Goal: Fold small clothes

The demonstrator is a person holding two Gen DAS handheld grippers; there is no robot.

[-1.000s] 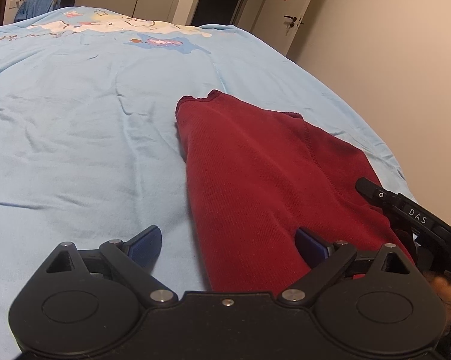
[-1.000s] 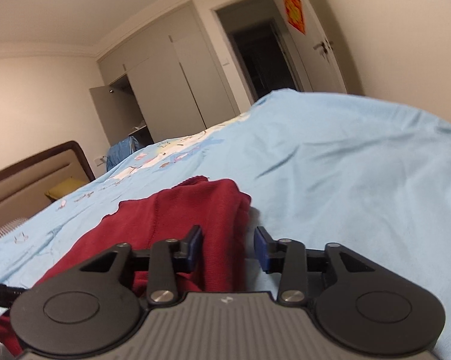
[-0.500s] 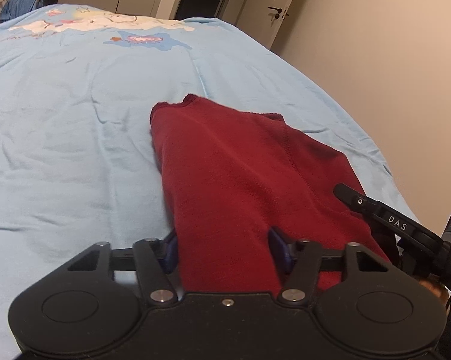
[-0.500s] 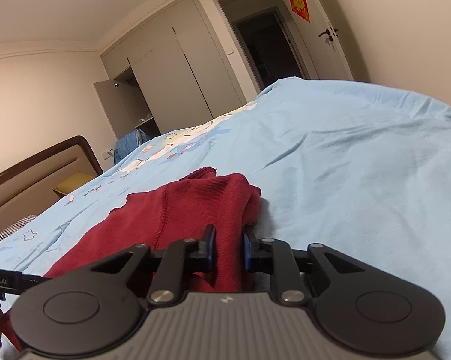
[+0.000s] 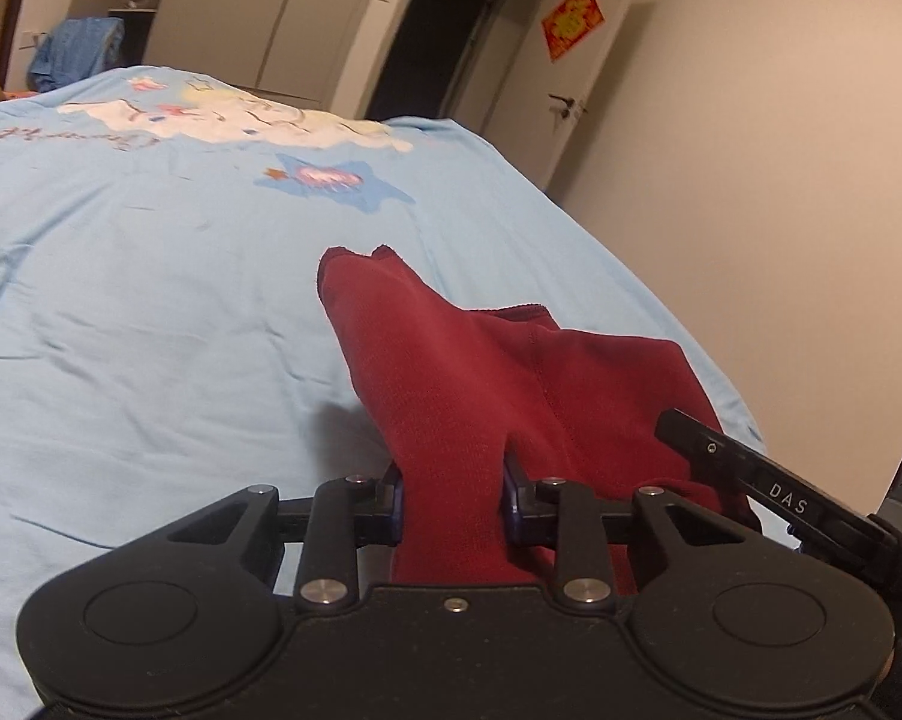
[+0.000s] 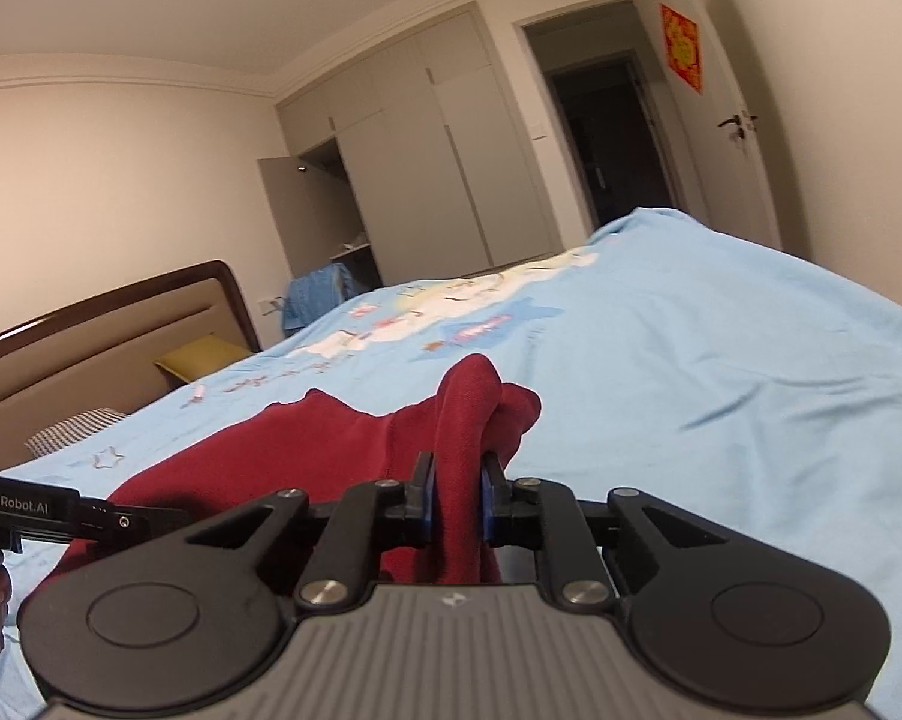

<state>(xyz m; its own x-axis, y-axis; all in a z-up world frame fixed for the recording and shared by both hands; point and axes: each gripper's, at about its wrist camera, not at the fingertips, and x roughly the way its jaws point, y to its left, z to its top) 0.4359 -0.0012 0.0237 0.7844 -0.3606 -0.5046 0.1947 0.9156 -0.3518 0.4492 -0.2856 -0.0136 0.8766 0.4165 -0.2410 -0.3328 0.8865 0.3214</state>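
1. Dark red garment (image 5: pixel 511 372): on the light blue bedsheet (image 5: pixel 151 330), near its right edge; near end raised
2. Left gripper (image 5: pixel 453 495): fingers closed tight on a bunched fold of the garment's near edge
3. Right gripper (image 6: pixel 456 501): fingers pinched on another gathered fold, lifted clear of the sheet

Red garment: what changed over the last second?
Both grippers closed on the near edge of the red garment: left gripper from wide open, right gripper from partly open. They have raised it, bunching the cloth. The far end still rests on the light blue bedsheet.
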